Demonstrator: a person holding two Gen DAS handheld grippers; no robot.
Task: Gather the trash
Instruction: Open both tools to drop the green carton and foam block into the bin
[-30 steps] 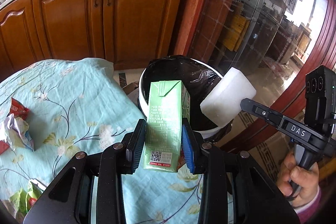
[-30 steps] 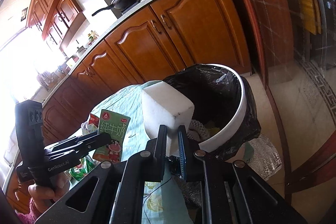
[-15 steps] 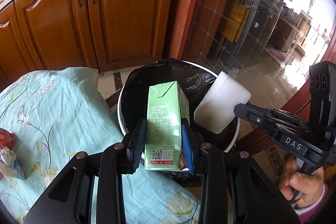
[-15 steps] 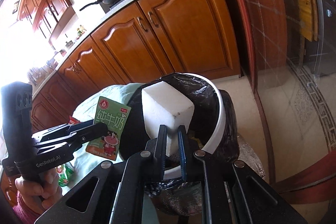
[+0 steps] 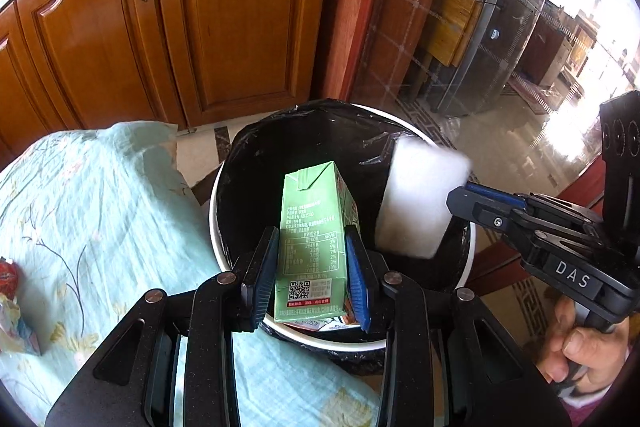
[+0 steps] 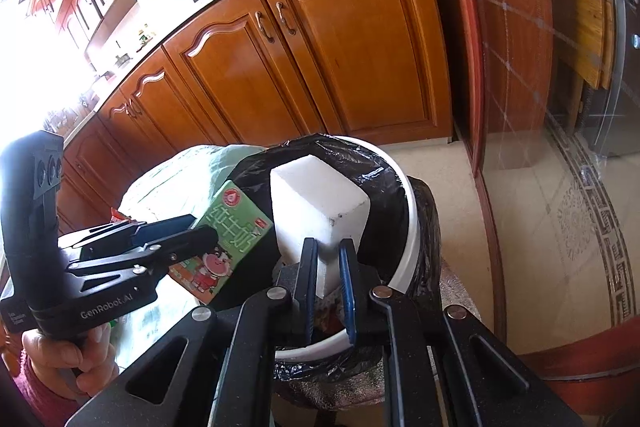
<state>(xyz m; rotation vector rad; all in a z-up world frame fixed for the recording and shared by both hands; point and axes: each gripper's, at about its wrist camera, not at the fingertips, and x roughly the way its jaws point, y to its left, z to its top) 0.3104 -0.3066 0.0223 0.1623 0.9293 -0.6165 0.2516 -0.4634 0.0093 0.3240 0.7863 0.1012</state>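
My left gripper [image 5: 310,243] is shut on a green milk carton [image 5: 312,227] and holds it upright over the white trash bin [image 5: 218,227] lined with a black bag. The carton also shows in the right wrist view [image 6: 224,239]. My right gripper [image 6: 328,251] is shut on a white foam block [image 6: 316,203] and holds it over the same bin [image 6: 408,227]. The block also shows in the left wrist view [image 5: 420,199], at the bin's right side, with the right gripper [image 5: 464,197] behind it.
A table with a light blue floral cloth [image 5: 80,211] lies left of the bin, with wrappers [image 5: 10,291] at its left edge. Wooden cabinets [image 5: 180,27] stand behind. A glass partition [image 5: 480,27] is at the right. The bin holds some trash [image 6: 328,323].
Both grippers have moved from beside the table to over the bin's opening, each with its item still held. The bin now sits directly below them.
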